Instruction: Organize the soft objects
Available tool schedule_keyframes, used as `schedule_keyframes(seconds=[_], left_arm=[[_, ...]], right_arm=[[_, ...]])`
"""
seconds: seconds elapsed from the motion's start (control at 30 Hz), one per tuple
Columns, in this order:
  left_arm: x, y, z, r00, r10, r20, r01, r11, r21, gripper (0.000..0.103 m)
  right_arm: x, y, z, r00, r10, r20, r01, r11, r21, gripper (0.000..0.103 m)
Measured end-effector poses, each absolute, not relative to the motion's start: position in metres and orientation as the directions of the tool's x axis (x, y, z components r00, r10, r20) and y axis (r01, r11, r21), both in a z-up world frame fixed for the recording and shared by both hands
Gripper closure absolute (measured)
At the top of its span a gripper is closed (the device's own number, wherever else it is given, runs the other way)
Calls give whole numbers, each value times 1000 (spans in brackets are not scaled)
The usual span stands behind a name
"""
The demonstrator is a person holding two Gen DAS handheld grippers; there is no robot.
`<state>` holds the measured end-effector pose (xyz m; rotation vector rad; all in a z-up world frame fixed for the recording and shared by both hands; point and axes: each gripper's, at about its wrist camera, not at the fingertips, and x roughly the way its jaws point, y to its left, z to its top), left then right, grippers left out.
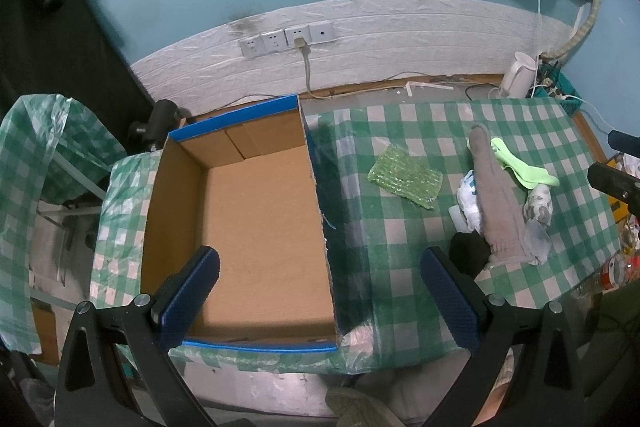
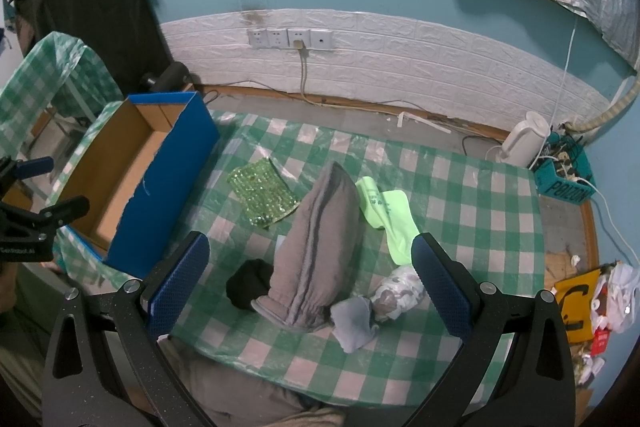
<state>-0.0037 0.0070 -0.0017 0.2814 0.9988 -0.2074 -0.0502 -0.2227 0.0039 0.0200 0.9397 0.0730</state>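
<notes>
An open cardboard box (image 1: 256,227) with blue outer walls sits empty at the table's left; it also shows in the right wrist view (image 2: 120,179). My left gripper (image 1: 320,303) is open, hovering over the box's near right wall. To the right lie soft items: a grey towel mitt (image 2: 320,251), a green bubble-wrap sheet (image 2: 262,193), a lime green sock (image 2: 384,215), a black sock (image 2: 248,287), a patterned roll (image 2: 400,295) and a small grey cloth (image 2: 354,323). My right gripper (image 2: 308,295) is open, above the mitt's near end.
The table wears a green-and-white checked plastic cover (image 2: 460,195). A white kettle (image 2: 524,139) and a teal basket of cables (image 2: 568,175) stand at the back right. Wall sockets (image 2: 290,38) with a cord are behind. A chair with checked cover (image 1: 36,155) stands left.
</notes>
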Motion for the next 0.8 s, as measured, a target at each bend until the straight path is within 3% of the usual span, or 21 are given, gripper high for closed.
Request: schedule_keyframes(seconds=[0.8], left_arm=[[3, -5, -15, 467, -41, -884, 326, 936, 129, 2]], right_arm=[[-55, -243, -4, 573, 43, -818, -16, 999, 41, 2]])
